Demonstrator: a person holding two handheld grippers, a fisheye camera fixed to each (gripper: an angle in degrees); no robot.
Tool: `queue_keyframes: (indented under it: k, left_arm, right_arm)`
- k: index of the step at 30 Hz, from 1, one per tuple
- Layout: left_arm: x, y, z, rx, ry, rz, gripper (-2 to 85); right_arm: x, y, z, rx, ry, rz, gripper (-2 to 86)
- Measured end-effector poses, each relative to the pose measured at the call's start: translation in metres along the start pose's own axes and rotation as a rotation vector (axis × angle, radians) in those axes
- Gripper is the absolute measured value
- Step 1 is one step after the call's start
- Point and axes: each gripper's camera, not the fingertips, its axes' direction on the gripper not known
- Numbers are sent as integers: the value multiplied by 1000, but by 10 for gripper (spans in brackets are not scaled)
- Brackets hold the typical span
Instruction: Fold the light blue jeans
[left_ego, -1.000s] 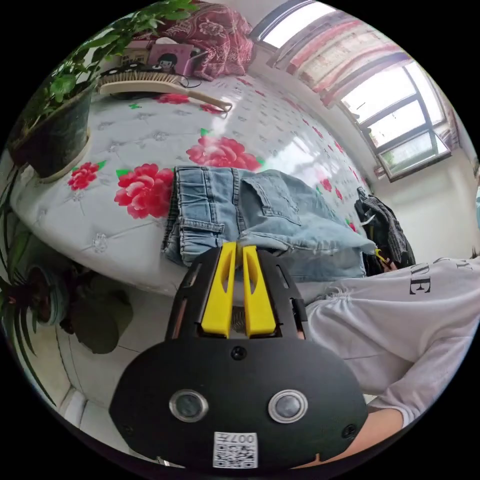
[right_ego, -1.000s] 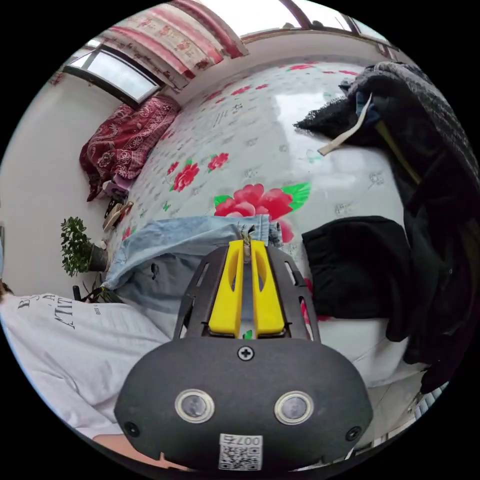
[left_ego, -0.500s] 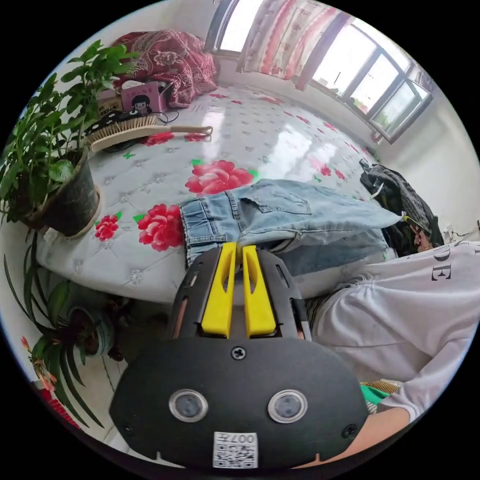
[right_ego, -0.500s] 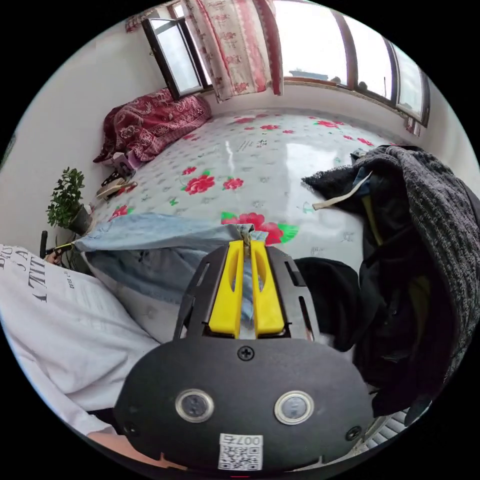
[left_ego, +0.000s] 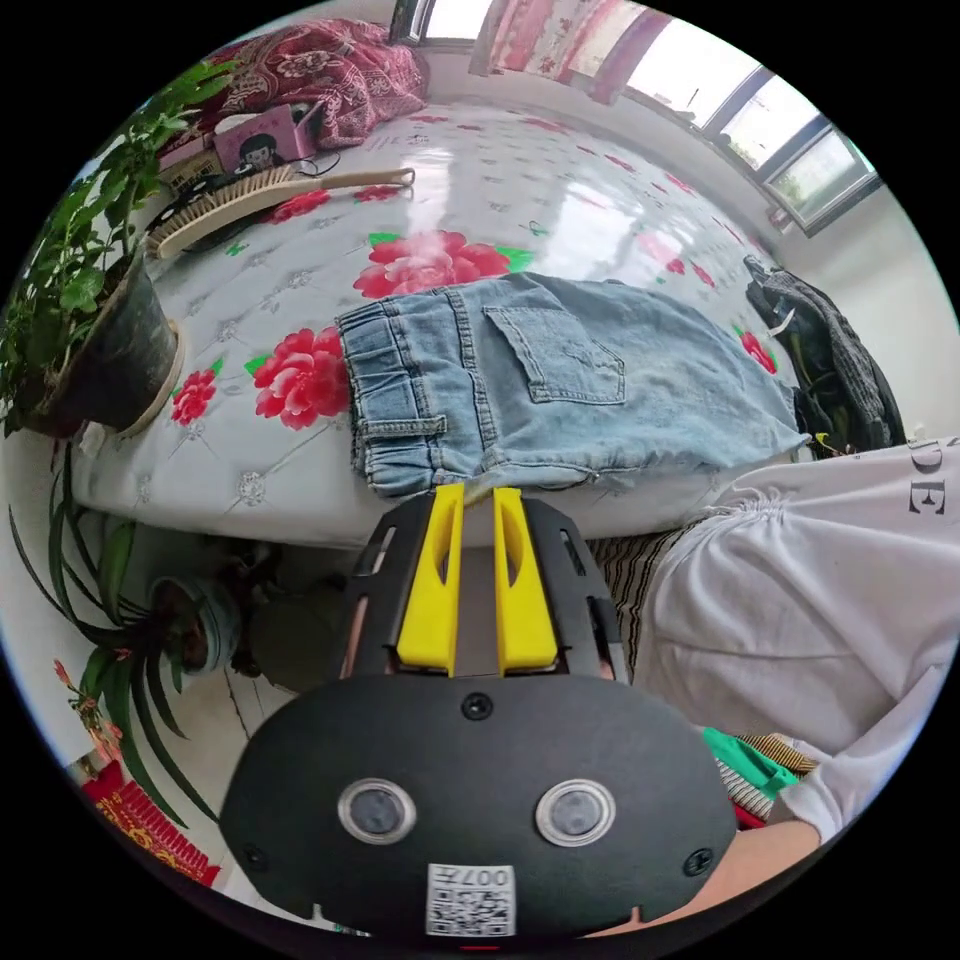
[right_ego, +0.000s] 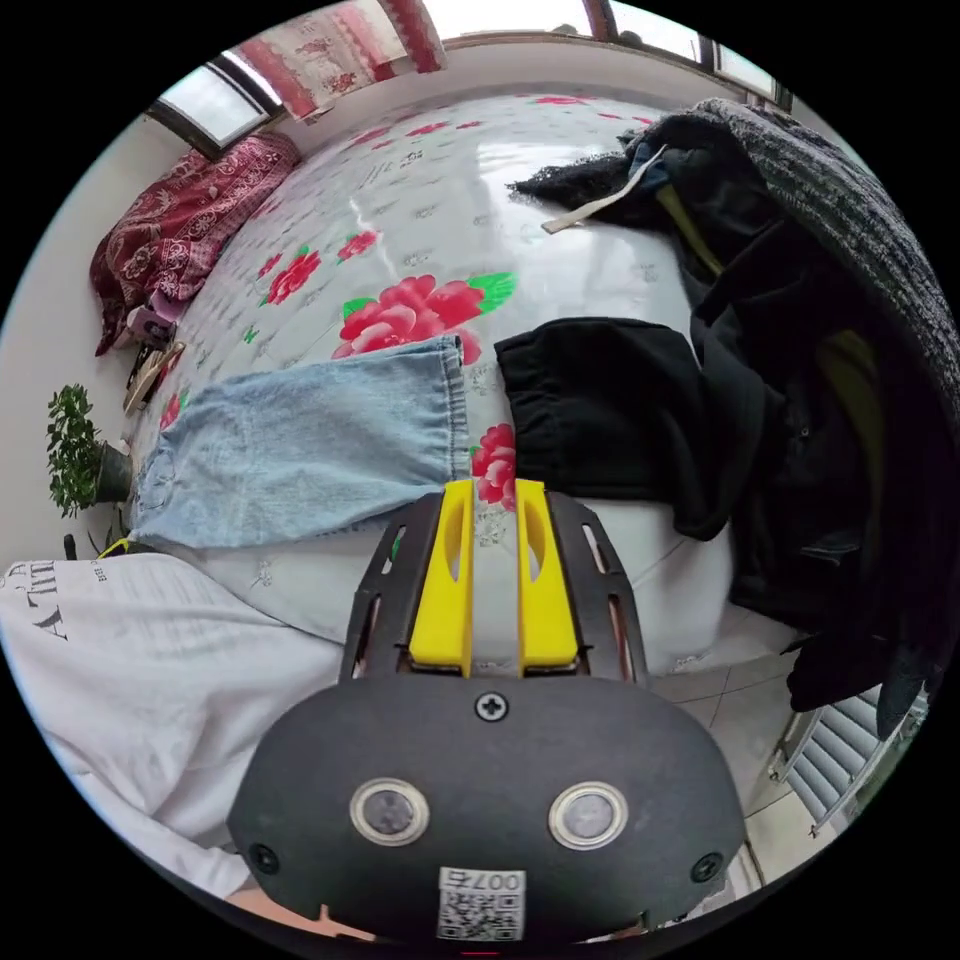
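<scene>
The light blue jeans (left_ego: 560, 390) lie flat on the flowered bed (left_ego: 500, 170), folded lengthwise, waistband at the left and back pocket up. My left gripper (left_ego: 478, 490) hovers just off the waistband's near edge, jaws slightly apart with nothing between them. In the right gripper view the jeans (right_ego: 300, 450) stretch leftward, their hem toward the bed's (right_ego: 430, 200) middle. My right gripper (right_ego: 490, 485) sits just short of the hem corner, open and empty, over the bed's near edge.
A potted plant (left_ego: 90, 330), a brush (left_ego: 260, 195) and a red blanket (left_ego: 320, 70) sit at the bed's far left. A black folded garment (right_ego: 610, 410) and a dark clothes pile (right_ego: 820, 300) lie right of the jeans. The person's white shirt (left_ego: 820, 590) is close.
Both grippers held the jeans lifted by one edge; that edge has been laid down flat, both grippers have let go, and they have drawn back toward the bed's near edge.
</scene>
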Motion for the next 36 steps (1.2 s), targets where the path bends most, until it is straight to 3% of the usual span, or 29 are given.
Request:
queue_keyframes:
  k: [4,8,12,15,17,22,26,30,36]
  left_arm:
    - [-10,22,-42,169,-45,-192,37]
    - [-1,6,-57,317,-10,-216,31]
    - [22,-38,-1,170,37,-152,12]
    - [23,-48,56,-37,-140,-228,-5]
    - [25,-44,66,11,-156,-238,-8]
    - [18,-25,62,115,-110,-249,-9]
    - [11,-19,63,154,-79,-271,-10]
    - [6,-16,62,176,-77,-297,-10]
    - [-7,-10,59,191,-54,-307,-10]
  right_arm:
    - [-55,-65,-11,105,-186,-151,67]
    - [-144,-146,27,76,-354,-354,73]
    - [-268,-224,83,3,-412,-567,83]
    - [-329,-260,109,15,-424,-625,87]
    - [-351,-271,128,-26,-428,-651,86]
    - [-365,-254,200,-612,-422,-905,73]
    - [-356,-292,176,-582,-485,-842,68]
    - [-365,-364,172,-507,-645,-587,68]
    - [-412,-374,241,-719,-691,-506,52]
